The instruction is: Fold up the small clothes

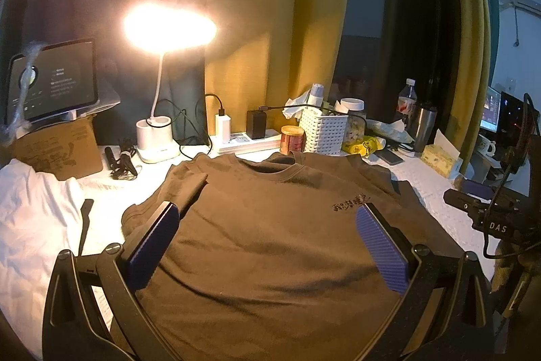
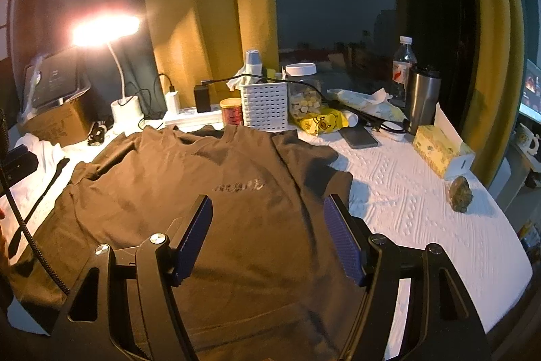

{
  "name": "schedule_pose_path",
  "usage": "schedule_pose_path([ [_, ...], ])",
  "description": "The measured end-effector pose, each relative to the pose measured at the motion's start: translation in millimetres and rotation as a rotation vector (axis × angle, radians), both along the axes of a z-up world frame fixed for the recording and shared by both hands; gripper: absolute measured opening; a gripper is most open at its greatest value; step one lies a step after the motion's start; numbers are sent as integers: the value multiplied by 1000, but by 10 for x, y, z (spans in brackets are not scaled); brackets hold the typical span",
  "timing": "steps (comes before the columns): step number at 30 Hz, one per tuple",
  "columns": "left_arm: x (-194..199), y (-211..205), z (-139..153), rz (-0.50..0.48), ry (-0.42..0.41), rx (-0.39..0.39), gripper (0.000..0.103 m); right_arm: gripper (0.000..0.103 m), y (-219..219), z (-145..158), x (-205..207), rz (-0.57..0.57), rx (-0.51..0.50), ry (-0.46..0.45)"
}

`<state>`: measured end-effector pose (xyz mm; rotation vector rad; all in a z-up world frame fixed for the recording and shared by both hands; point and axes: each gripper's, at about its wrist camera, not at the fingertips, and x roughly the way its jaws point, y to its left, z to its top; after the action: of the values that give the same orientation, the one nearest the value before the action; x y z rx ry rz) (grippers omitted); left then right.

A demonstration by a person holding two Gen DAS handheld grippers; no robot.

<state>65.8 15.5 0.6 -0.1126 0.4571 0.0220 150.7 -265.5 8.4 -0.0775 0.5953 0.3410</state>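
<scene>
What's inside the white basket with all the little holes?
A crumpled tissue and a grey-capped bottle poke out of the white basket. A black cable crosses over its rim. Anything lower down is hidden by its walls.

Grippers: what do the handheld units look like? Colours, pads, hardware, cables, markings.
Both match: the left gripper and right gripper have black angular frames with cut-out slots, round silver screws, and two flat fingers faced with ribbed blue-purple pads. Seen from the left wrist view, the right unit's black body carries white "DAS" lettering. A black braided cable runs off the left unit.
</scene>
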Motion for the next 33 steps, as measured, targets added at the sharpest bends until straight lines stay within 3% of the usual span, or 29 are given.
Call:
schedule_pose_path([
  [17,654,-33,-43,-5,77,19,102,72,-145,-79,799,-23,-20,37],
  [33,1200,20,-217,2,140,30,102,72,-323,-390,1627,-6,-40,131],
])
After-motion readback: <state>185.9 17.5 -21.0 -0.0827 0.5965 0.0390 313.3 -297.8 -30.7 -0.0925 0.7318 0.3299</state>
